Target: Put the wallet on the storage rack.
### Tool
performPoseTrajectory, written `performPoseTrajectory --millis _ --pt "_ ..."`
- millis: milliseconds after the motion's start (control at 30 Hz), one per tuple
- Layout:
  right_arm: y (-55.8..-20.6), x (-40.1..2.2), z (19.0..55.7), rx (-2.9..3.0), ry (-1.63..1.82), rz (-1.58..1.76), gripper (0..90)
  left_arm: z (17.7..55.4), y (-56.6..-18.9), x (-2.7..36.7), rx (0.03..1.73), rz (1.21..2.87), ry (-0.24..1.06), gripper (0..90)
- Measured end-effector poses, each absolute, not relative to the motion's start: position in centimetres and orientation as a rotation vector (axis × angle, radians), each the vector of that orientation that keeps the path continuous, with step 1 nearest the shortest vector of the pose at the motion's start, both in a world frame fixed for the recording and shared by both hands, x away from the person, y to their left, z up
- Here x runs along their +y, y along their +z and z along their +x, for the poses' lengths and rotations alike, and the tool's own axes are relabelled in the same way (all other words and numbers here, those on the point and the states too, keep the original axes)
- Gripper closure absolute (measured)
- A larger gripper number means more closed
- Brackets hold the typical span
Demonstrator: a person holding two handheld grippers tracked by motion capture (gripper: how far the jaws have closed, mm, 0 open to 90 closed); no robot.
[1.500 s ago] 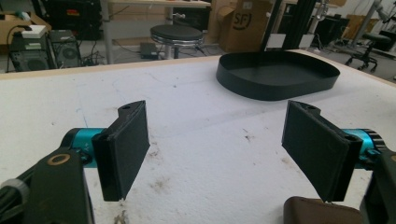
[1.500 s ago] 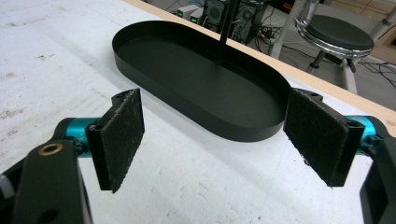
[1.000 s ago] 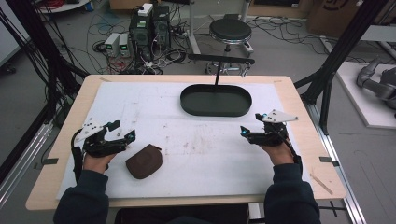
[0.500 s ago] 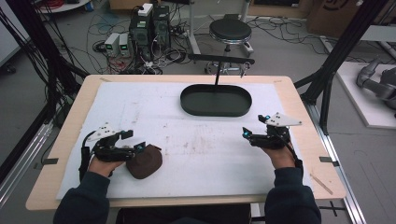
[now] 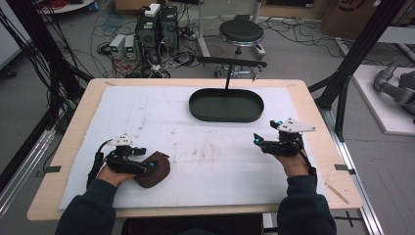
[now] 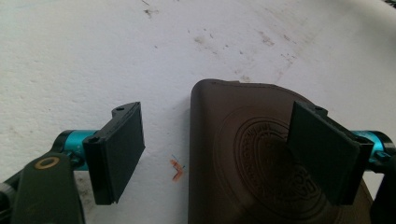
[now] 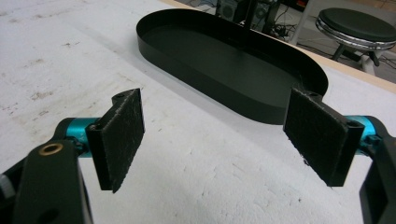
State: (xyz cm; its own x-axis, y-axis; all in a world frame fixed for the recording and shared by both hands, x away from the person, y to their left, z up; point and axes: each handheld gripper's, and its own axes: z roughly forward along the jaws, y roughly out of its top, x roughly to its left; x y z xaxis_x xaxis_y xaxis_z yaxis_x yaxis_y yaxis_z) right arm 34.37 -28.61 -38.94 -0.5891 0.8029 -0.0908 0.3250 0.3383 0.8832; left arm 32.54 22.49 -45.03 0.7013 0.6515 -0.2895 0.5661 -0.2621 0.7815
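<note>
— Where was the brown leather pouch (image 5: pixel 152 169)?

— Near the table's (image 5: pixel 313 122) front edge, toward its left corner, its long axis running away from the left gripper (image 6: pixel 219 154). Jaws wide, one pad over the embossed round stamp, gripping nothing.

— Hidden bits?

— The pouch's near end was cut off in the left gripper view. The right gripper (image 7: pixel 219 144) hung spread and empty, facing the black oval tray (image 7: pixel 299 60).

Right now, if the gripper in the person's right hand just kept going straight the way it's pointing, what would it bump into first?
Probably the black oval tray. The right gripper is open over bare white table cover, with the tray's near wall next ahead, slightly off-centre, so depth is uncertain.
</note>
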Motion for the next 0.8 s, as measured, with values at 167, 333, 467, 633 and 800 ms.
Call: performPoseTrajectory --millis 167,333,467,633,800 --pt "-39.02 -28.56 34.34 2.083 1.186 0.994 21.0 32.78 -45.26 22.67 0.957 1.927 0.033 22.7" --pt "-39.05 -28.67 34.38 2.080 1.177 1.000 21.2 32.76 -45.22 22.78 0.937 1.912 -0.048 42.0" --pt "-39.08 -28.72 34.42 2.075 1.162 1.011 21.3 32.74 -45.12 22.80 0.954 1.904 -0.049 45.9" --pt "-39.03 -28.86 34.42 2.060 1.163 1.018 21.4 32.84 -45.09 22.98 0.999 1.872 -0.068 52.4" --pt "-39.05 -28.86 34.40 2.062 1.150 1.020 21.4 32.78 -44.77 22.98 1.011 1.857 -0.041 60.6"
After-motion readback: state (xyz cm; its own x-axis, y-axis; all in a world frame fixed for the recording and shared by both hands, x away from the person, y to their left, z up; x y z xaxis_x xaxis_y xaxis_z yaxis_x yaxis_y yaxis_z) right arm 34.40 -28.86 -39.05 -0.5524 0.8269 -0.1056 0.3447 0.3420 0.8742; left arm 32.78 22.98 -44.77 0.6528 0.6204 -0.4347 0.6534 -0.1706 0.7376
